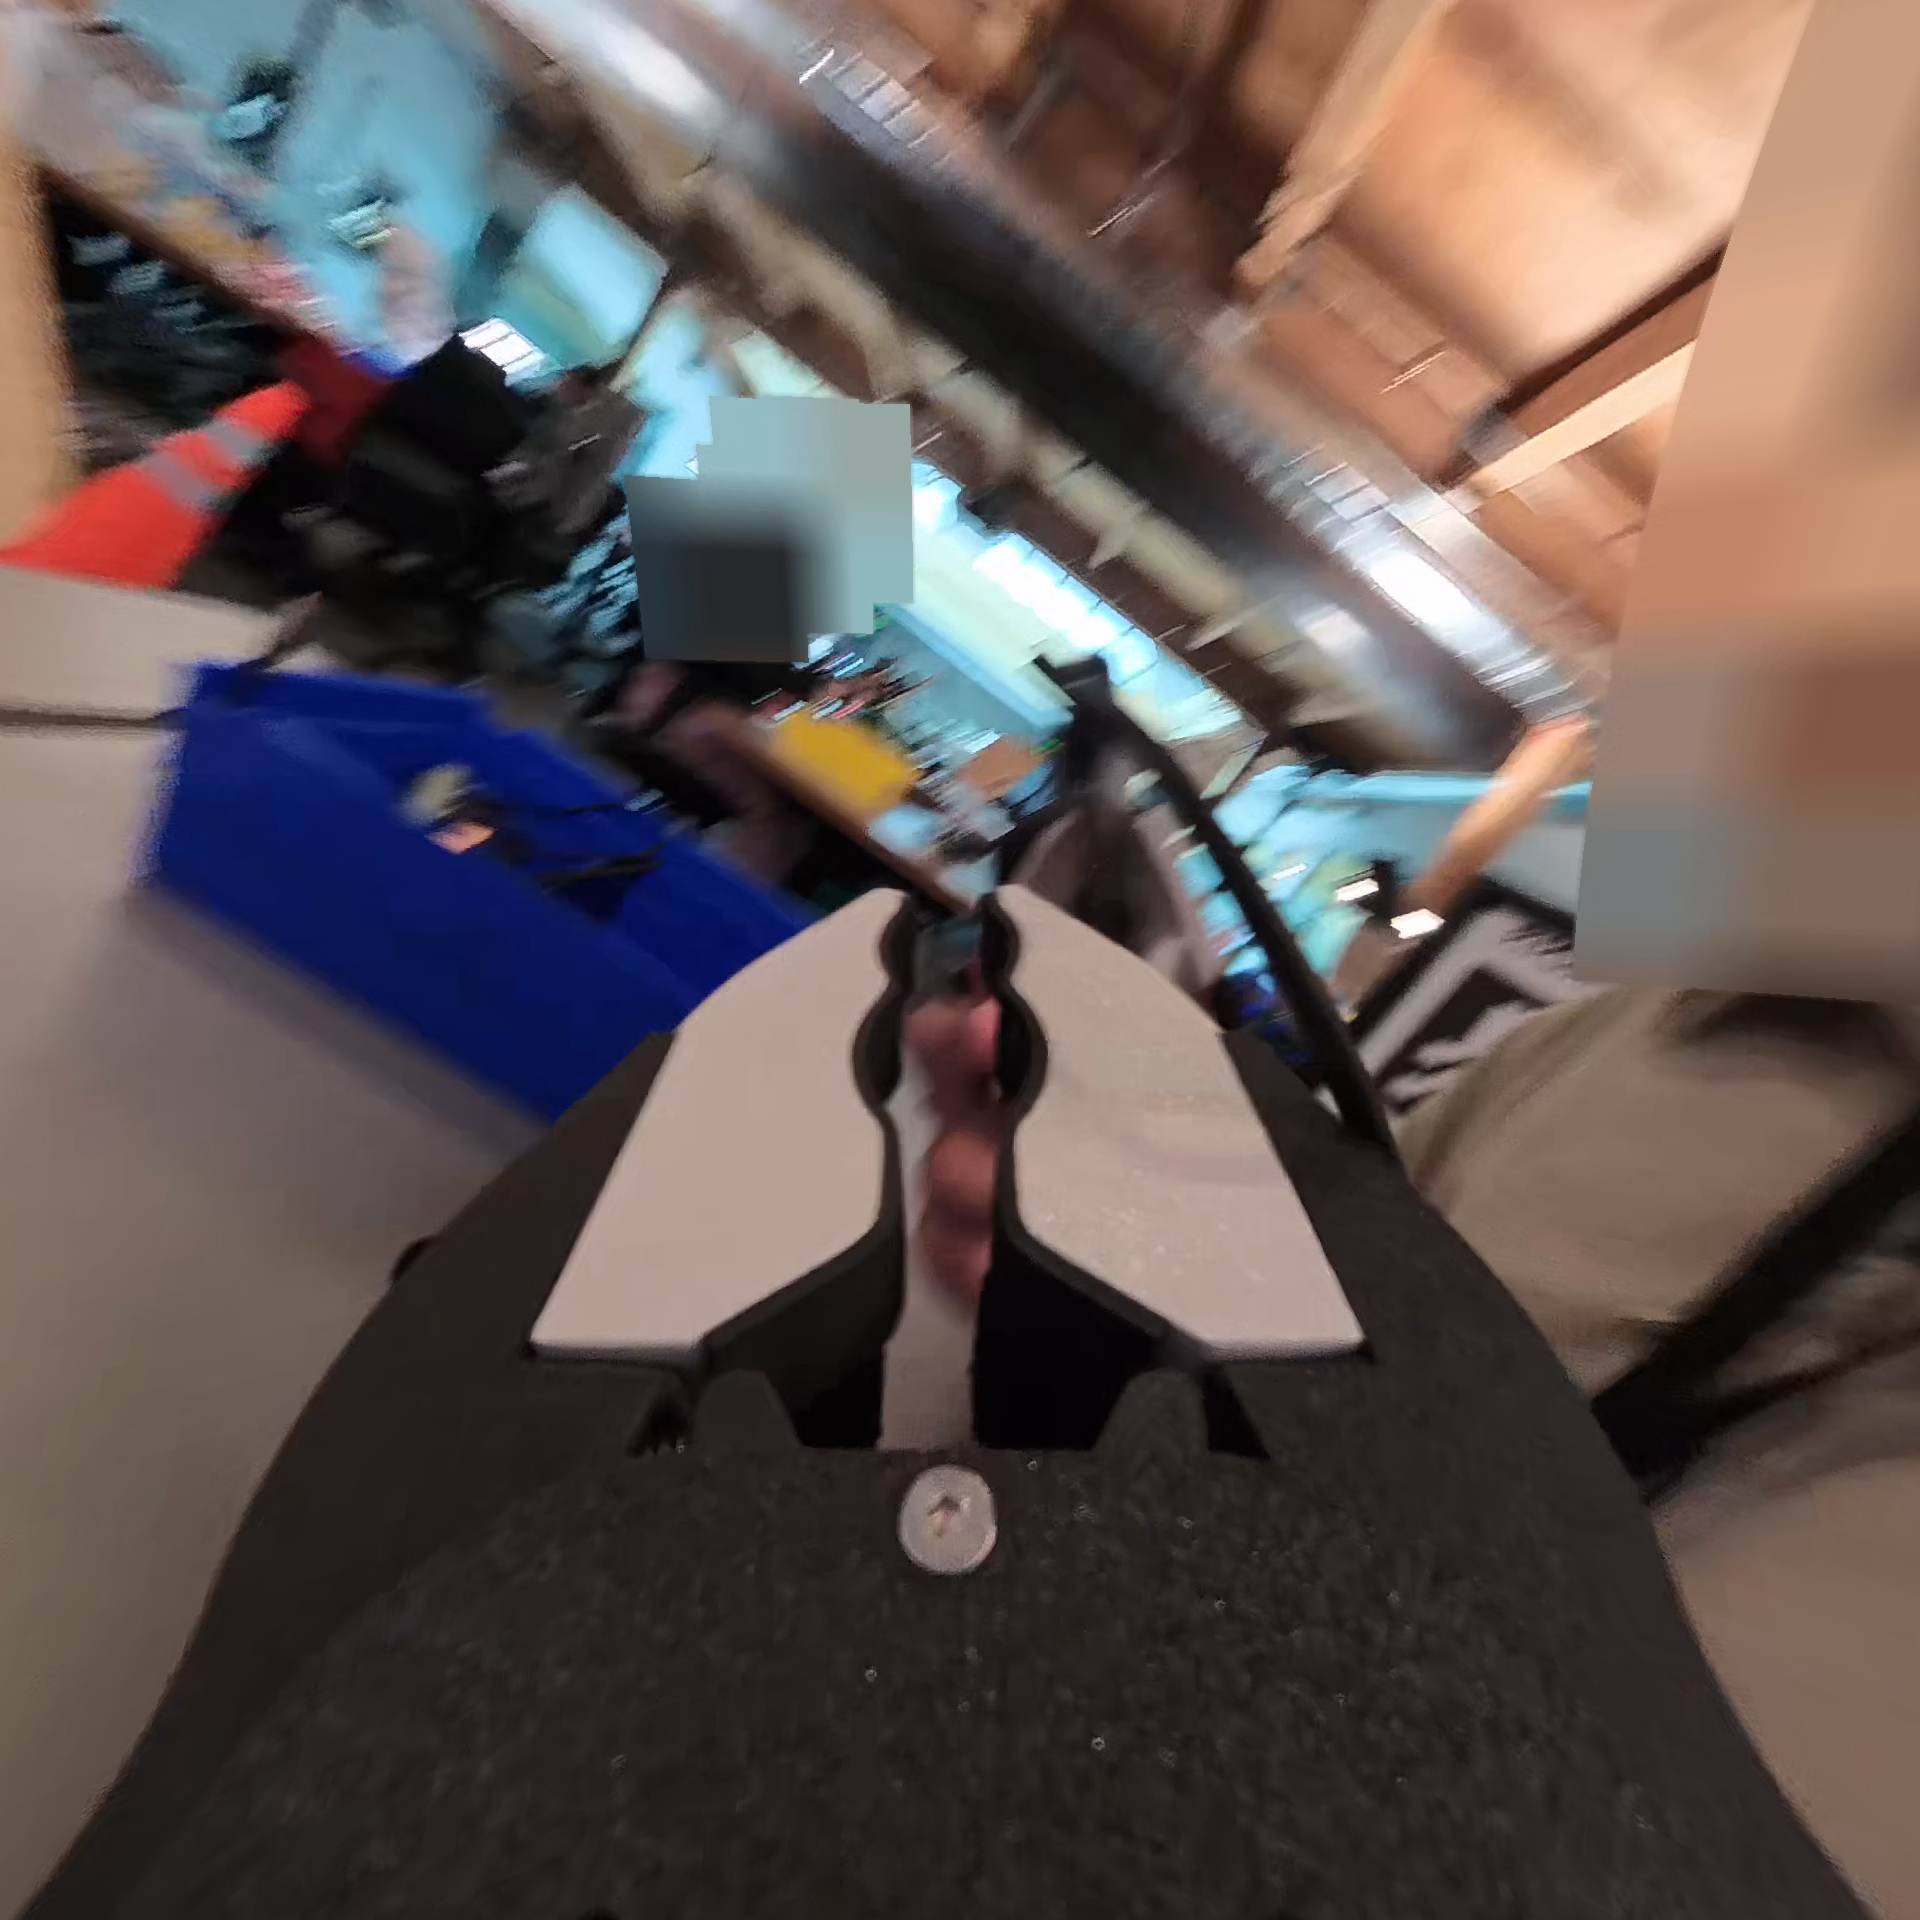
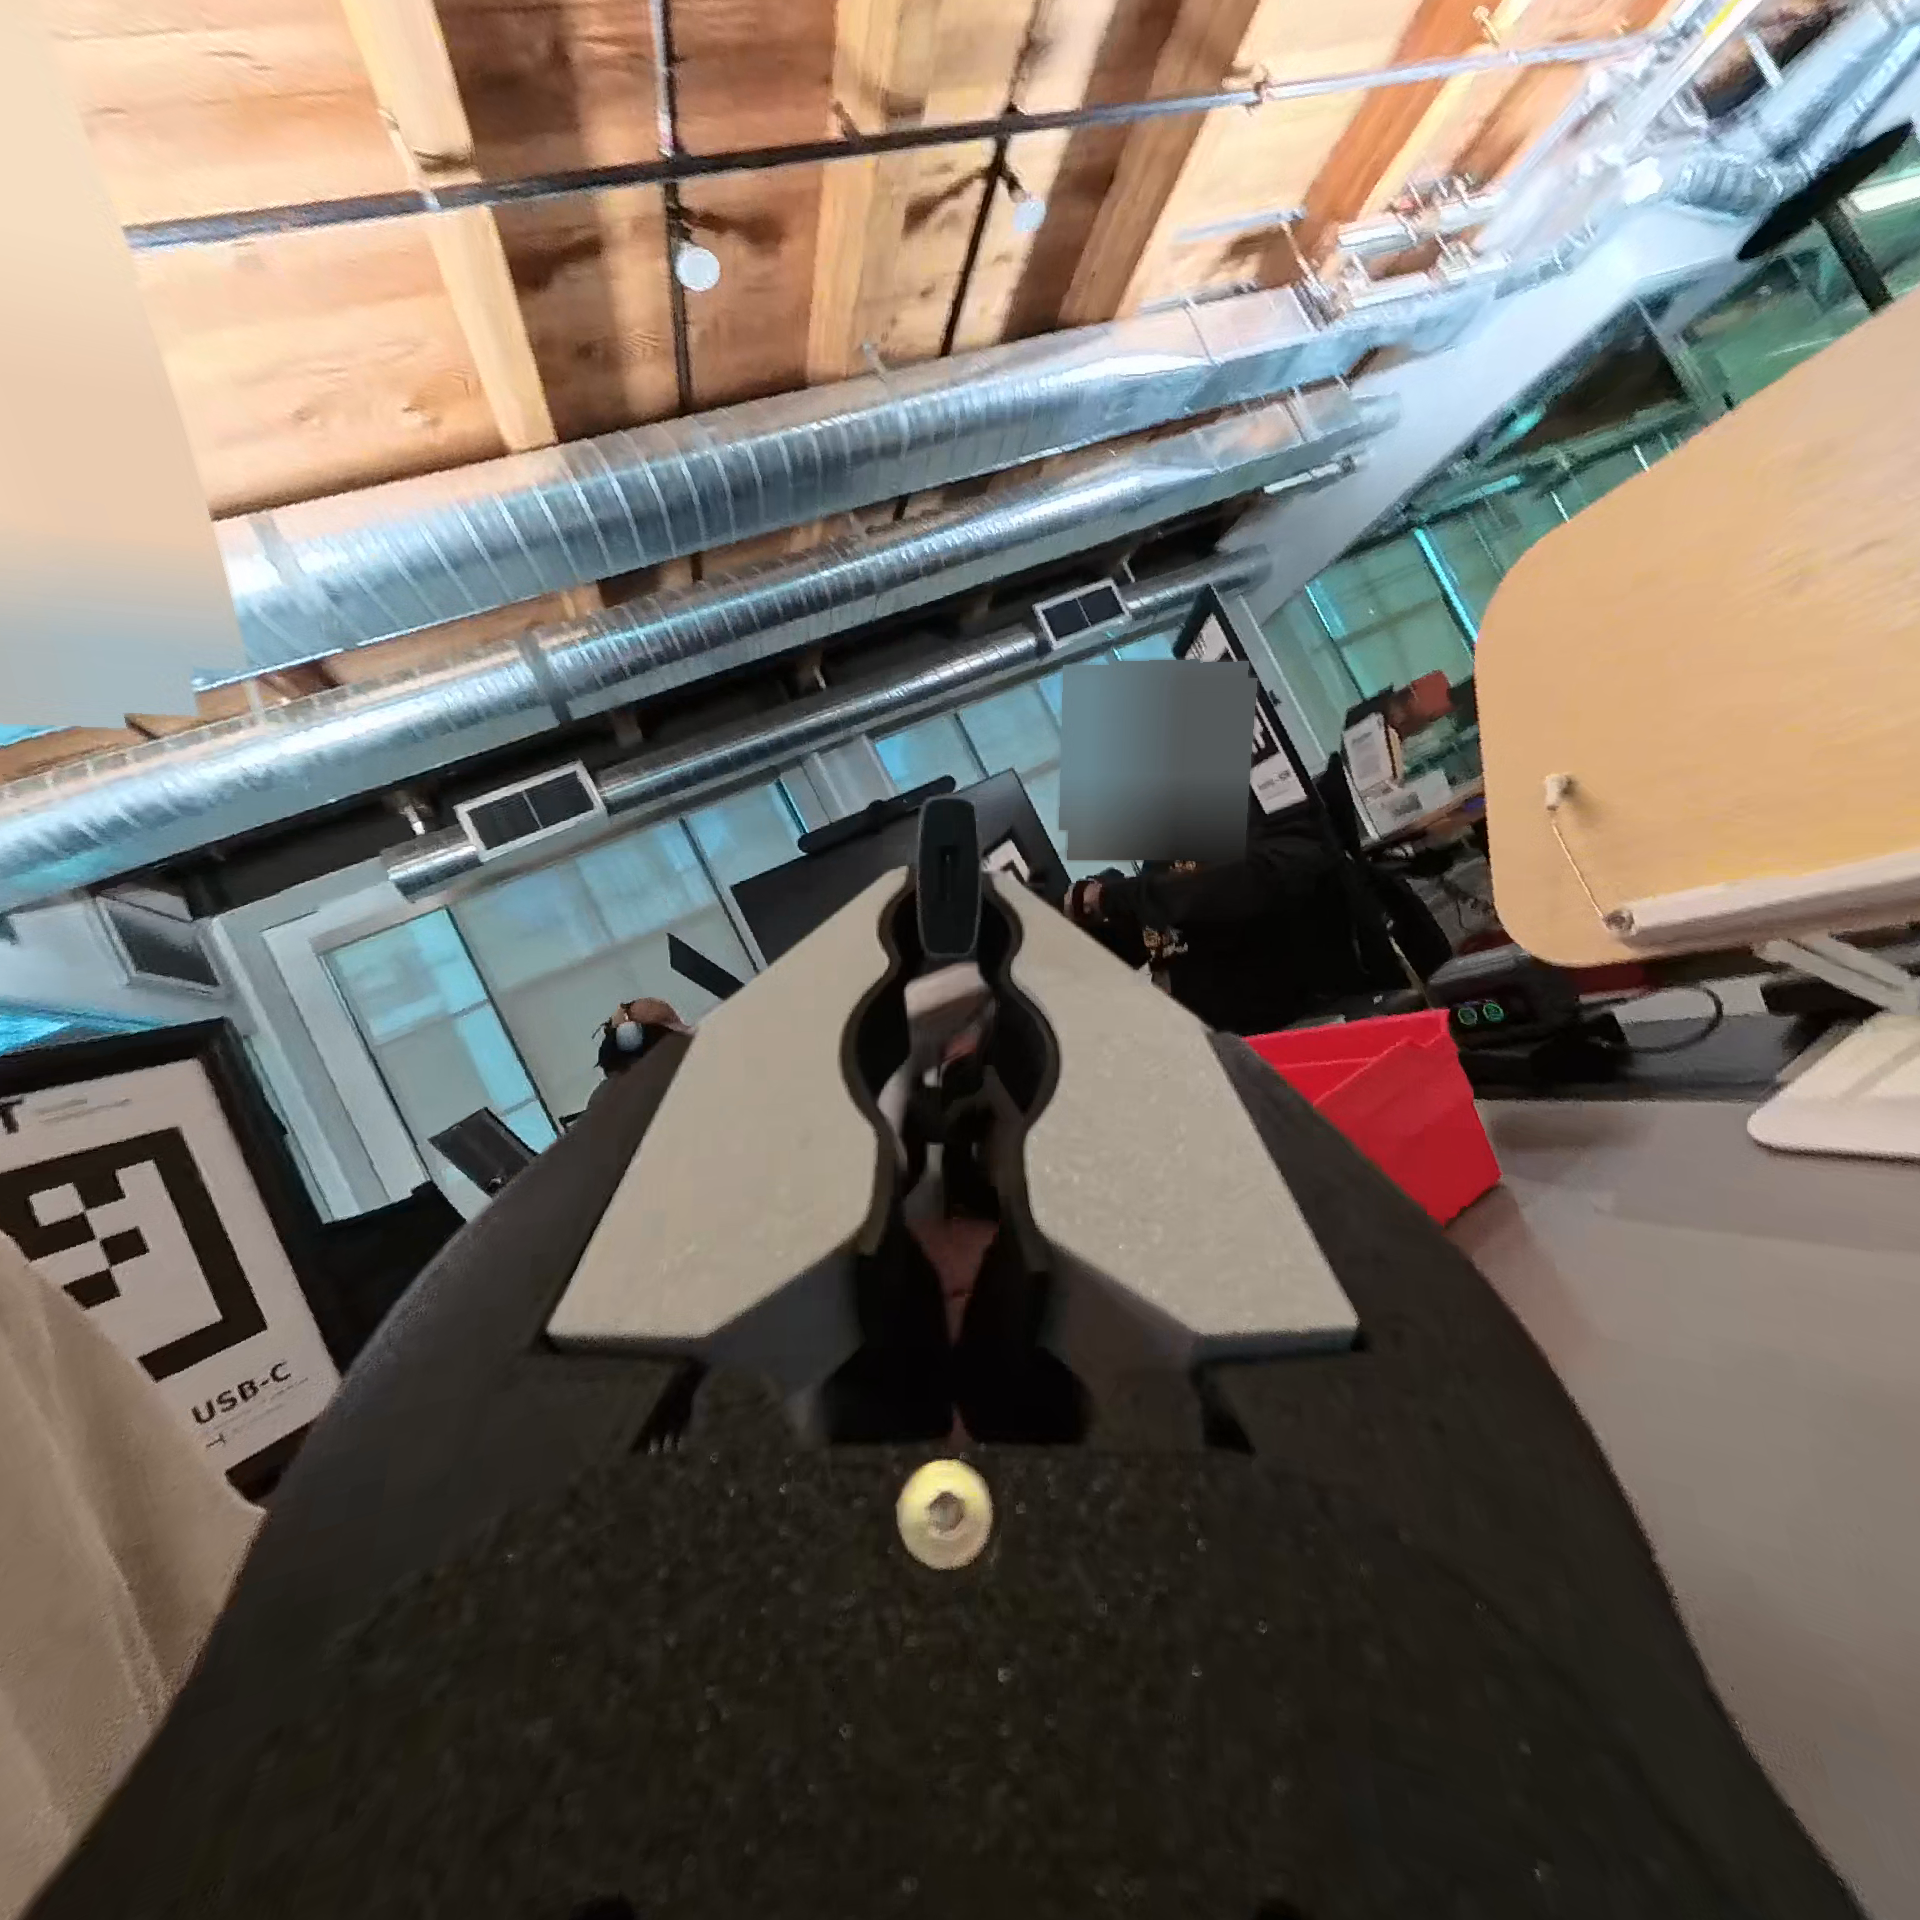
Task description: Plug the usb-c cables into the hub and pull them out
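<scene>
In the right wrist view my right gripper points up towards the ceiling and is shut on a black USB-C plug. The plug's end sticks out past the fingertips, with its slot facing the camera. Its black cable hangs in the gap behind the tips. The left wrist view is blurred by motion. My left gripper has its jaws almost together on a small dark piece that I cannot identify. A black cable curves past its right finger. No hub is in view.
A blue bin and an orange cone lie left of my left gripper, over a grey table. A red bin, a tilted wooden board and a patterned sign flank my right gripper. People stand far behind. The gap from one gripper's tips to the other's is roughly 5 cm.
</scene>
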The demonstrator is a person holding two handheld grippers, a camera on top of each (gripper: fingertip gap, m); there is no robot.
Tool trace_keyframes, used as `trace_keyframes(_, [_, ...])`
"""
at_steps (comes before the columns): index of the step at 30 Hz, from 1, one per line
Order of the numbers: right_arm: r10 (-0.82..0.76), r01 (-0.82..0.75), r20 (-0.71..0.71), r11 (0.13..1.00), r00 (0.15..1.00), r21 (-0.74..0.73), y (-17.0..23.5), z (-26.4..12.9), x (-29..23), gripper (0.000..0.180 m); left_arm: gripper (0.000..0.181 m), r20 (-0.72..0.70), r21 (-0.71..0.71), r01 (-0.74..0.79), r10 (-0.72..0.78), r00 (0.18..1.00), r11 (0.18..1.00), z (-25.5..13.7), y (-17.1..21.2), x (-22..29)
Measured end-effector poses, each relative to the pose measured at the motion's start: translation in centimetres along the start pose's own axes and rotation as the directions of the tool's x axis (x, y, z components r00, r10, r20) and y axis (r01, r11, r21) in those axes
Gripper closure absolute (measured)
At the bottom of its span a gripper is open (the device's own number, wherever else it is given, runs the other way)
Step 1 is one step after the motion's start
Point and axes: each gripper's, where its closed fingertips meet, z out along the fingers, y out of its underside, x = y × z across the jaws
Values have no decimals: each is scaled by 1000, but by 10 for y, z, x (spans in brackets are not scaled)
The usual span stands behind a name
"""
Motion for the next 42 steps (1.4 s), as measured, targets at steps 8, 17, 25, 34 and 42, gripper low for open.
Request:
trace_keyframes(8, [-598, 596, 77, 763, 798, -249, 11, -3, 14, 171, 156, 460, -221, -120, 211, 862, 968, -73, 26, -67])
trace_keyframes(17, [-901, 923, 272, 260, 338, -285, 110, 24, 83, 171, 138, 721, -419, -261, 493, 486, 870, -173, 69, -38])
trace_keyframes(25, [-899, 934, 272, 299, 344, -194, 142, 28, 92, 171, 136, 891, -128, -170, 189, 413, 977, -218, 98, -61])
trace_keyframes(34, [-842, 898, 320, 375, 434, -231, 153, 26, 88, 171, 126, 973, -104, 48, 91, 214, 993, -259, 20, -78])
trace_keyframes(42, [-838, 892, 317, 378, 443, -247, 152, 25, 93, 171, 125, 966, -225, 555, 108, 236, 801, -264, 16, -146])
